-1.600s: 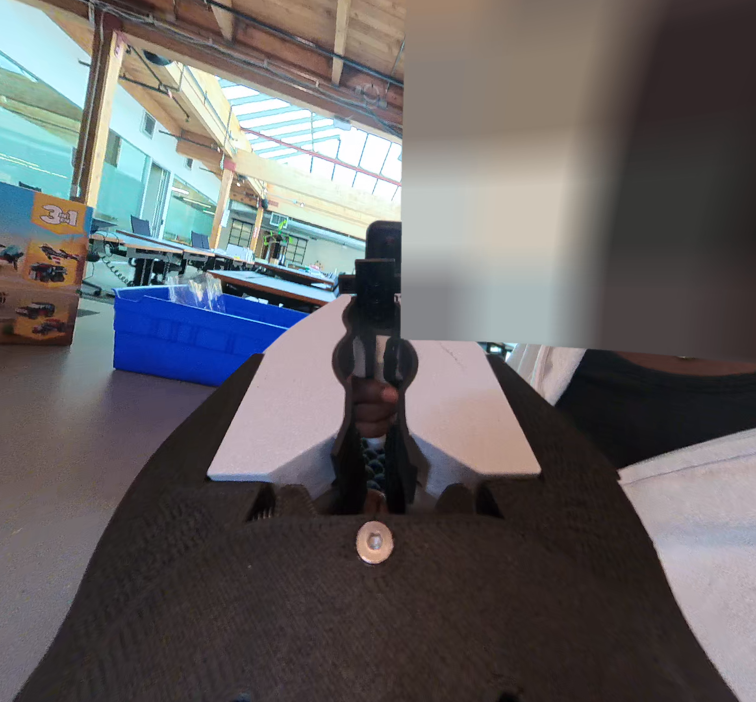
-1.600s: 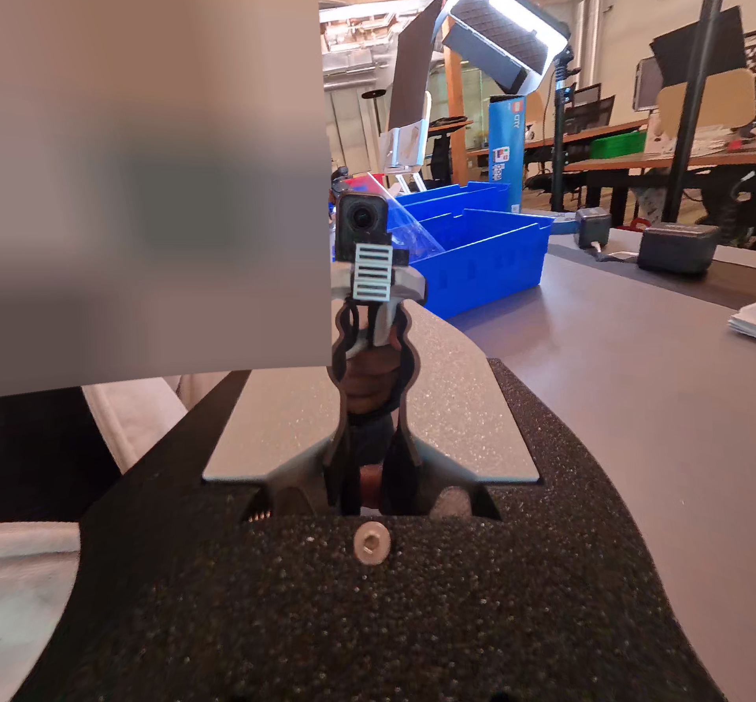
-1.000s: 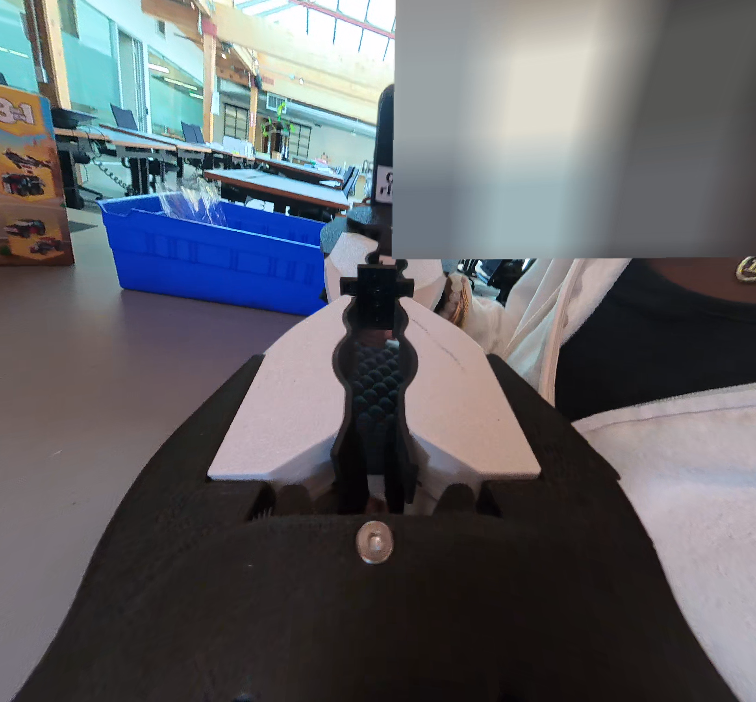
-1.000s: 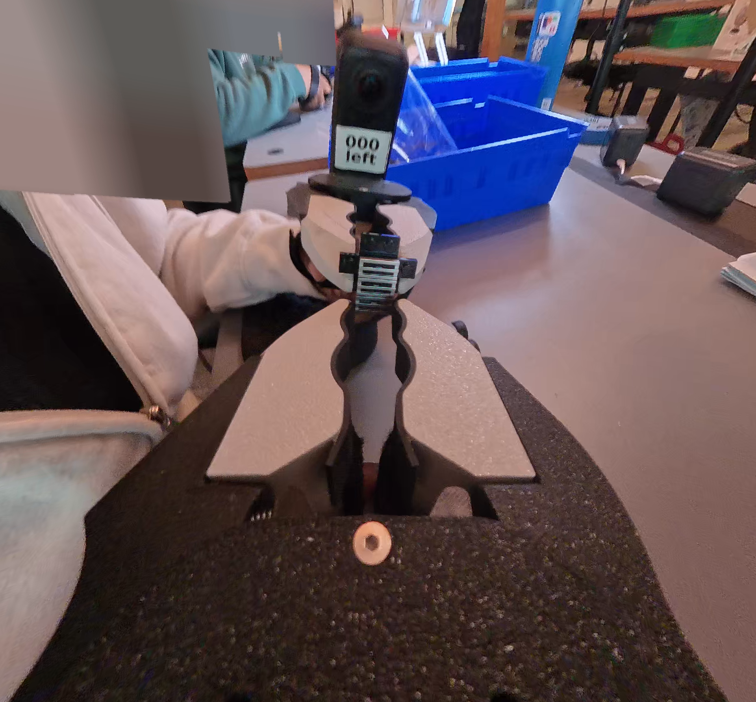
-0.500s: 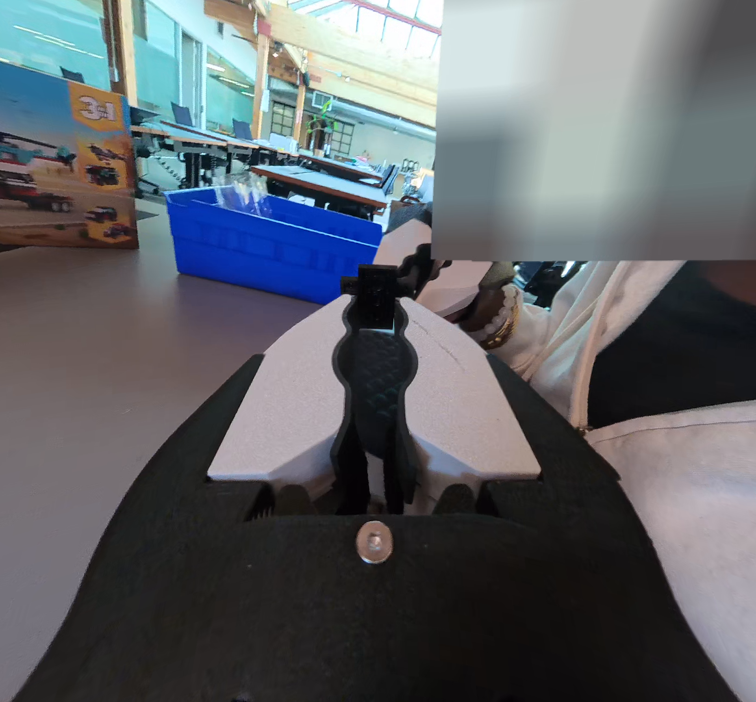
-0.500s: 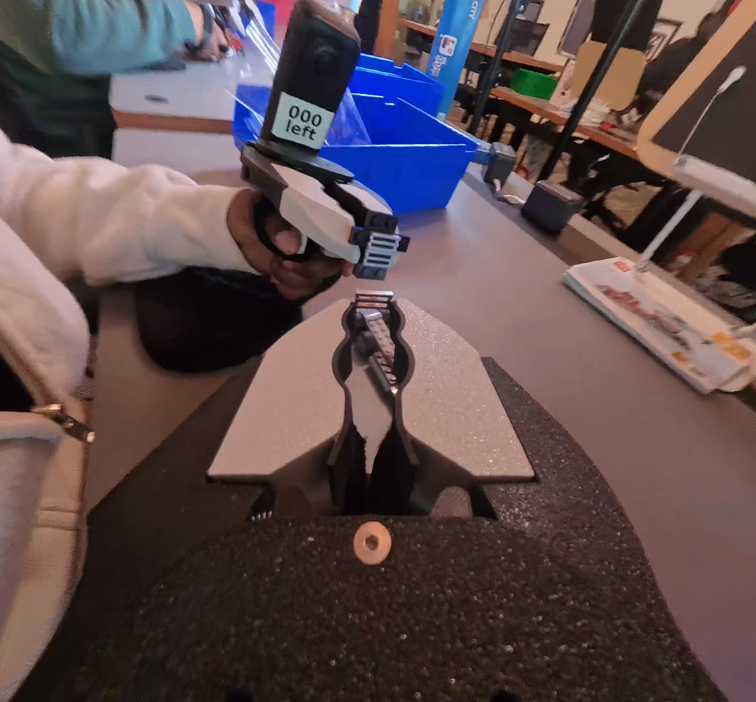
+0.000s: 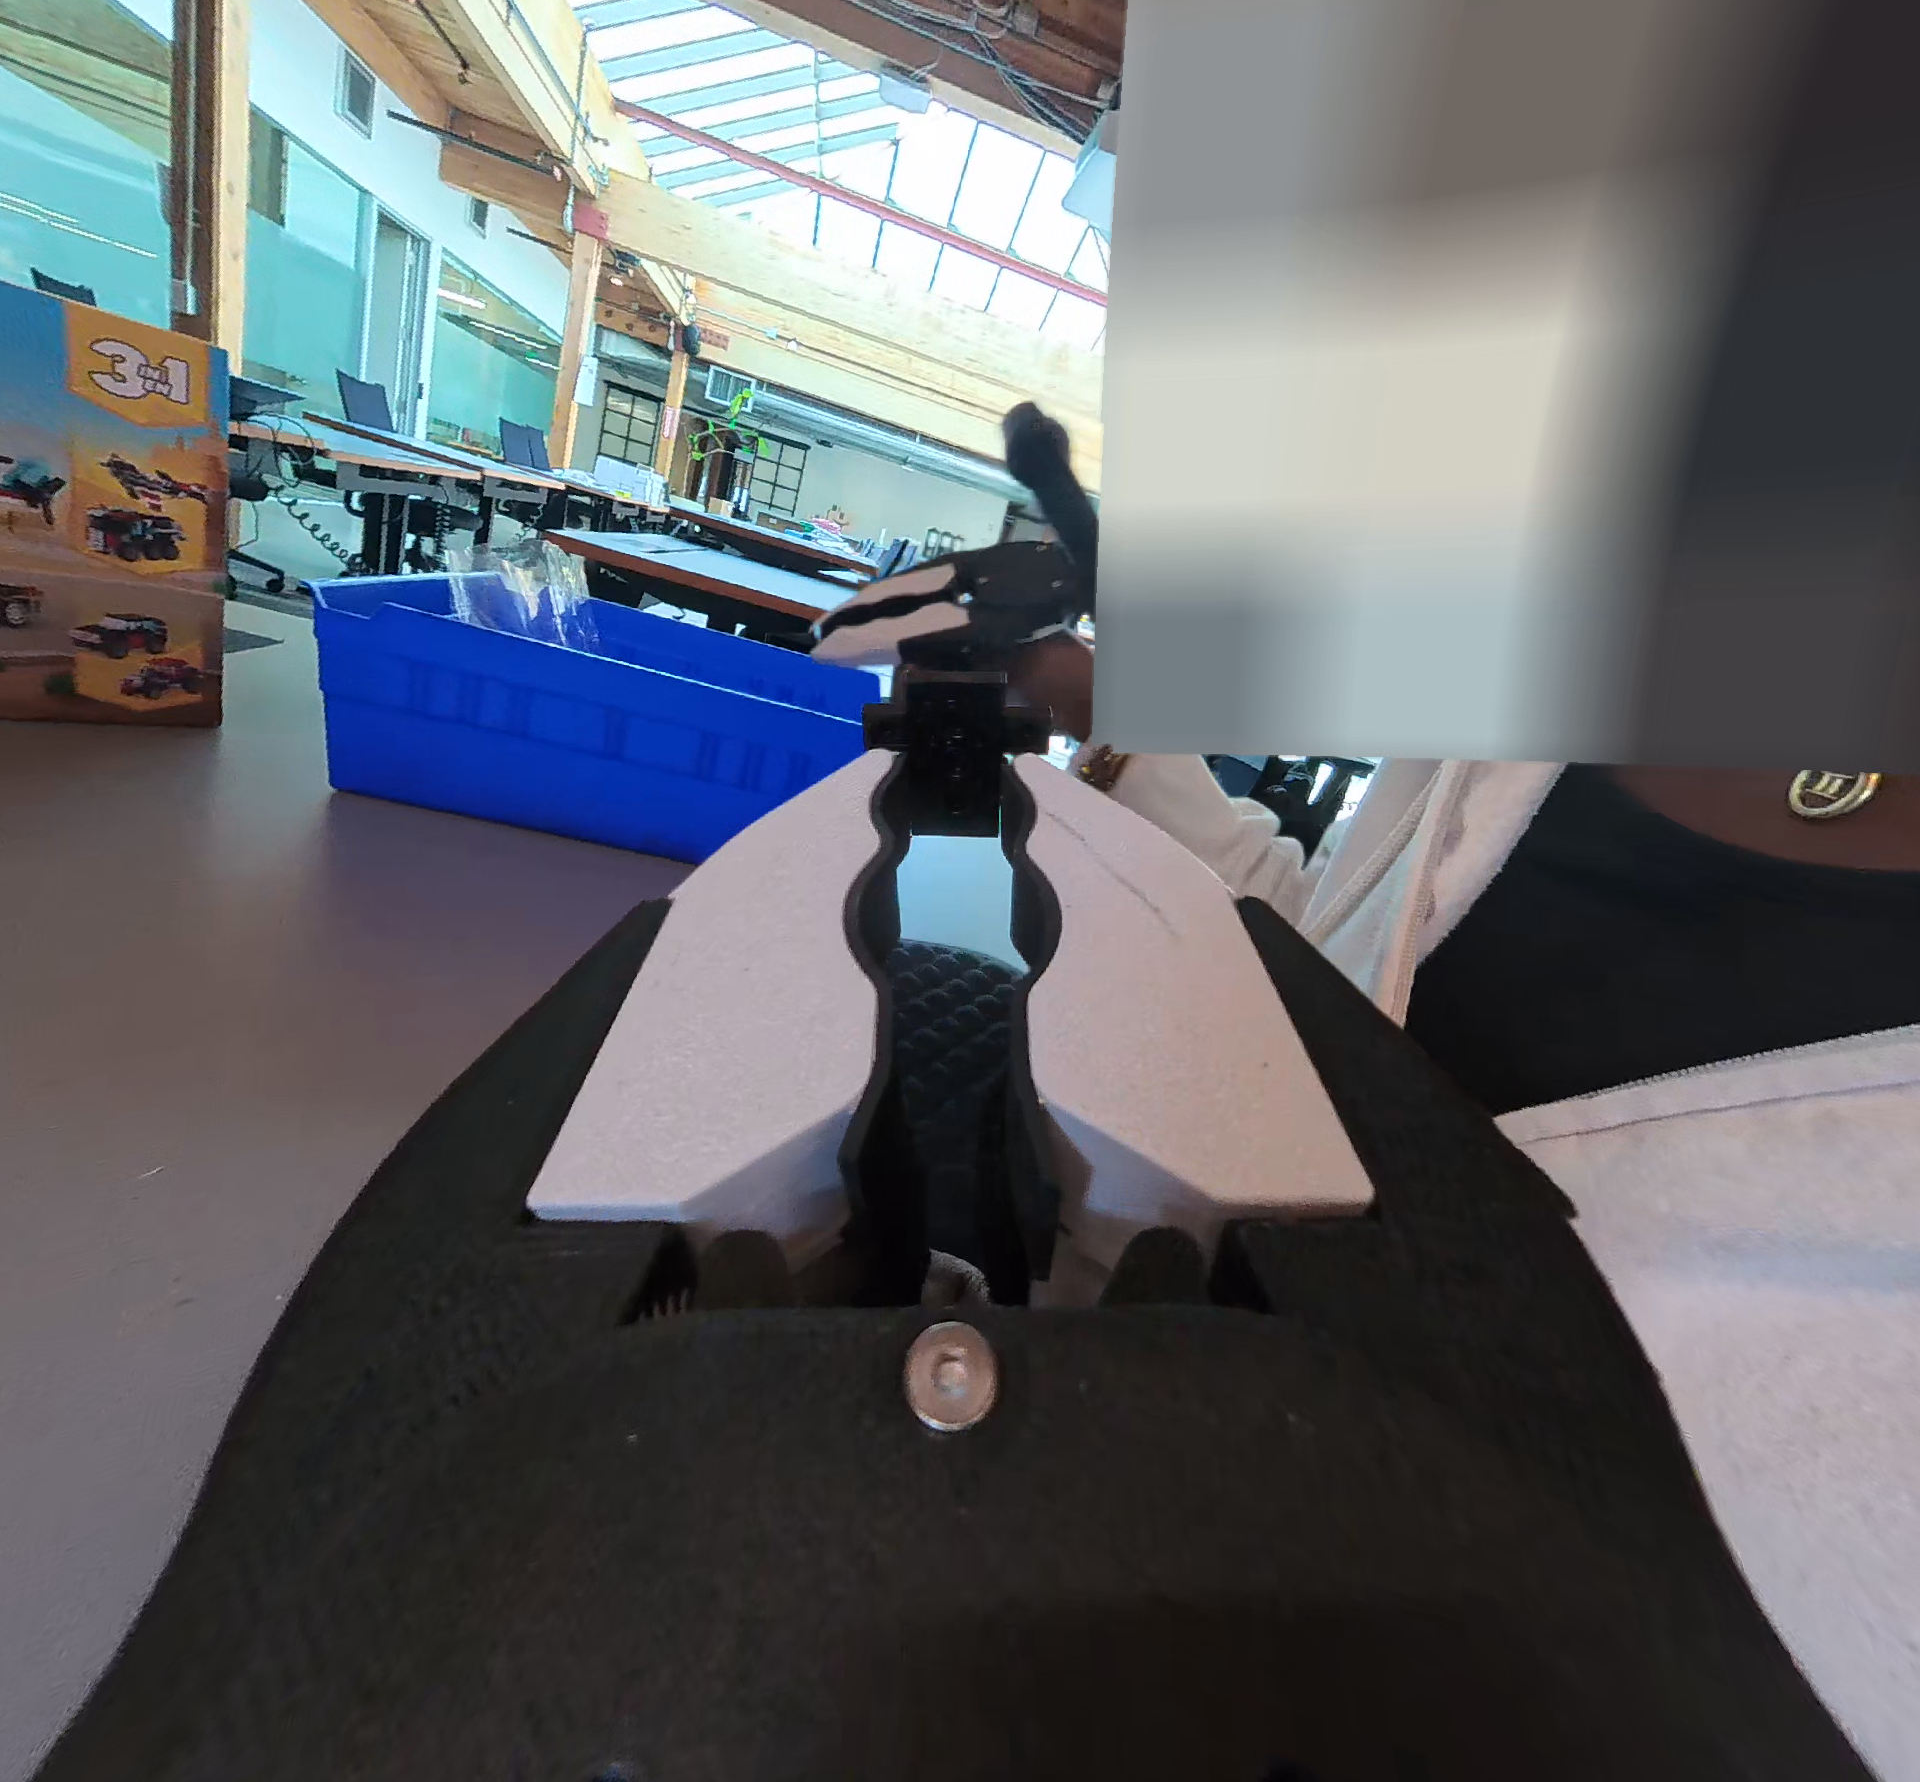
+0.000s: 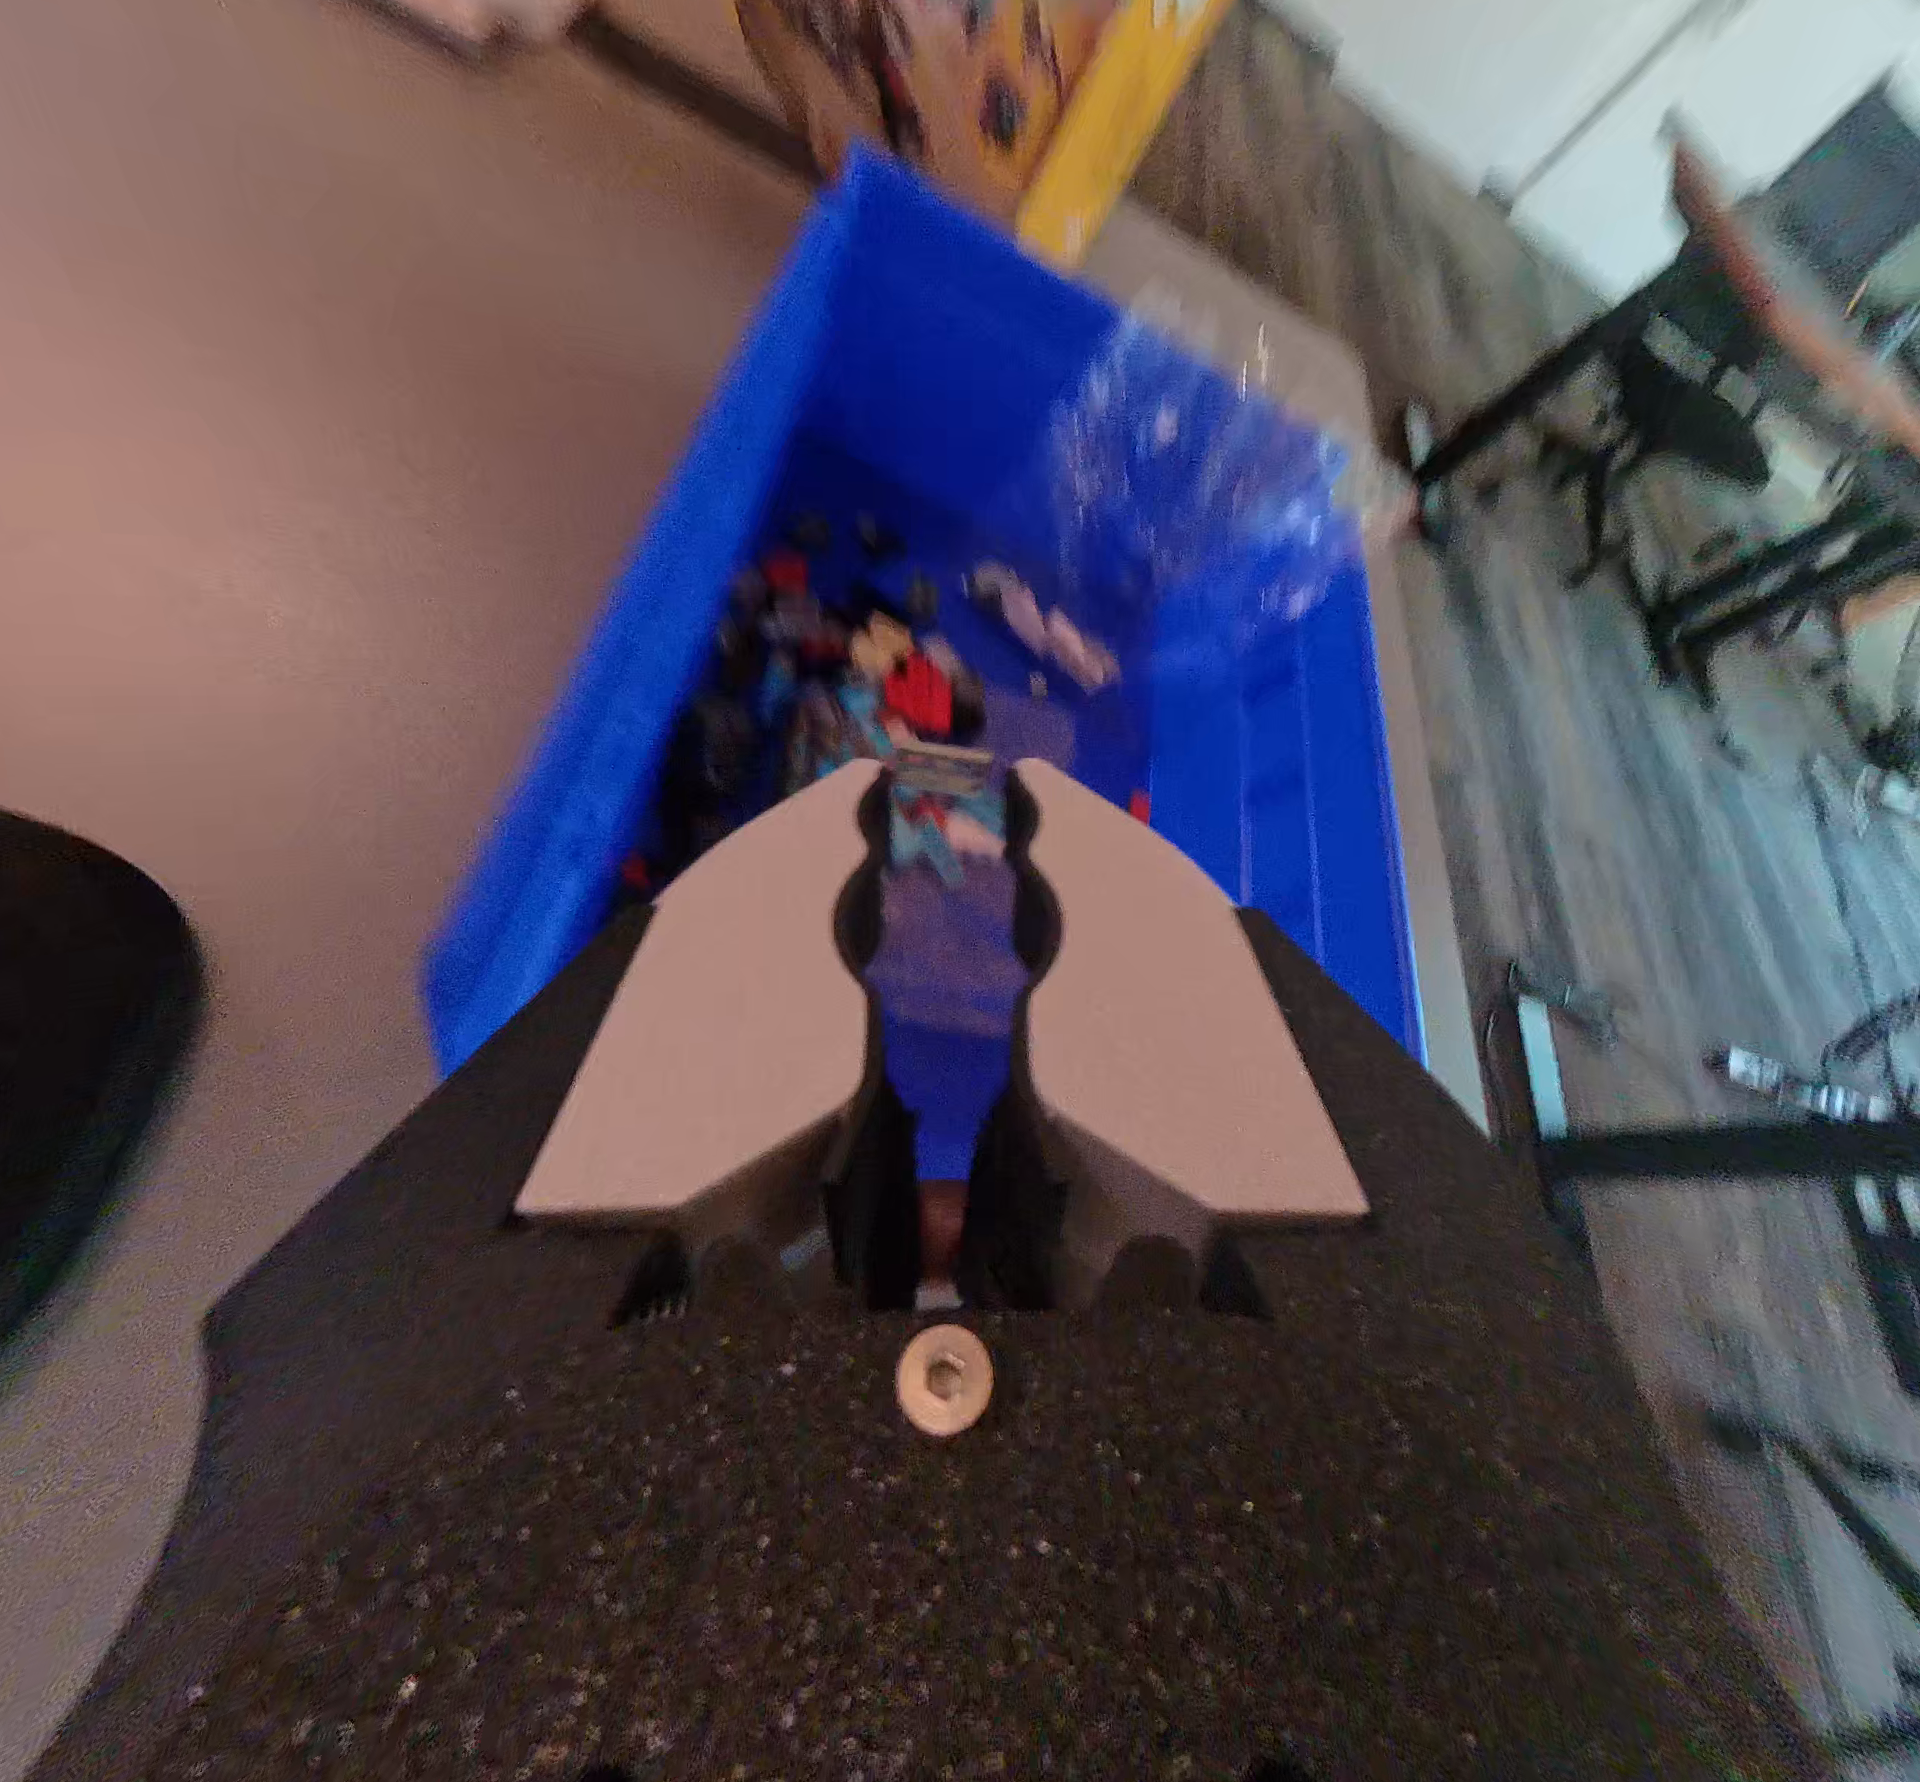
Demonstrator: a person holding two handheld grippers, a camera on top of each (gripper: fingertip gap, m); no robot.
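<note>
Left gripper [image 7: 951, 776] pinches a black cross-shaped plastic brick [image 7: 951, 745]; right gripper [image 8: 945, 797], blurred above blue plastic bin [image 8: 582, 745], grips a small grey piece [image 8: 943, 764].

Off to my left a colourful toy box [image 7: 109, 527] stands upright on the grey worktop [image 7: 312, 953], just beside a blue bin [image 7: 582, 724] with clear plastic bags [image 7: 525, 584] poking above its rim. Long desks [image 7: 665, 569] and office chairs [image 7: 364, 402] line the hall behind, under timber beams [image 7: 790, 267] and bright skylights [image 7: 935, 215].
</note>
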